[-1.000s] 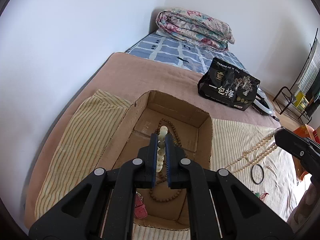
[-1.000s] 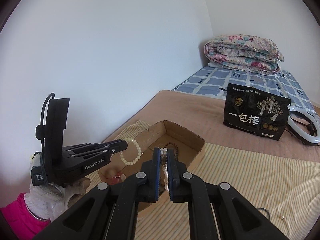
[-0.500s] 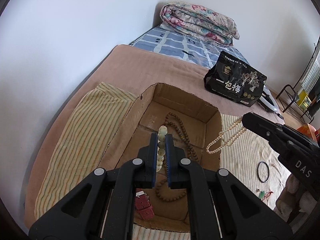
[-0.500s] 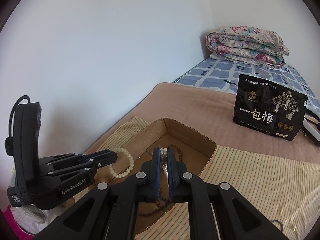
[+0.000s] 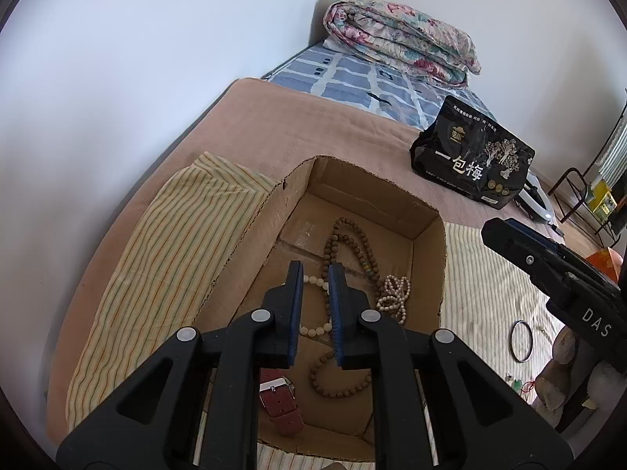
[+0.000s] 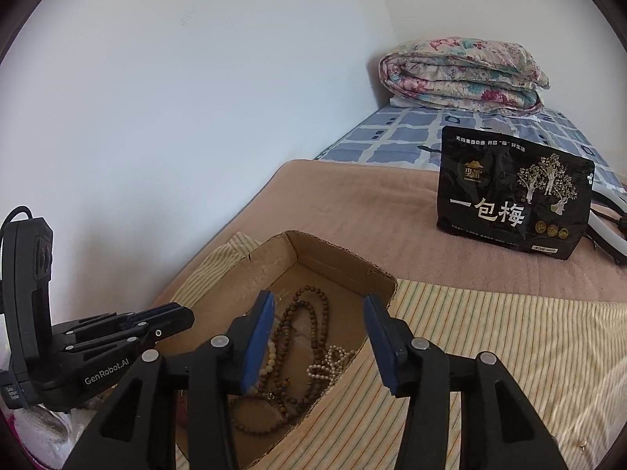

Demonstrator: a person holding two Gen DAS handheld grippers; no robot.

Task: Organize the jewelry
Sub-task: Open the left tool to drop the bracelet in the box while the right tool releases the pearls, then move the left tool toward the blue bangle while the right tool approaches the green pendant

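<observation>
An open cardboard box (image 5: pixel 429 266) (image 6: pixel 376 274) lies on a striped cloth on the bed. In it lie a brown wooden bead necklace (image 5: pixel 352 243) (image 6: pixel 309 313), a pale jade-coloured bead bracelet (image 5: pixel 315 327), a pearl necklace in a heap (image 5: pixel 394 293) (image 6: pixel 331 360) and a red watch strap (image 5: pixel 280 399). My left gripper (image 5: pixel 315 270) is open a little and empty, just above the bracelet. My right gripper (image 6: pixel 317 305) is wide open and empty above the box's right side; it also shows in the left wrist view (image 5: pixel 548 262).
A black snack bag (image 5: pixel 472 160) (image 6: pixel 513 196) stands behind the box on the brown blanket. A folded floral quilt (image 5: pixel 399 39) lies at the bed's head. A black ring (image 5: pixel 521 340) and small bits lie on the striped cloth right of the box. A wall runs along the left.
My left gripper opened and dropped the pale bracelet into the box. My right gripper opened wide and dropped the pearl necklace into the box.
</observation>
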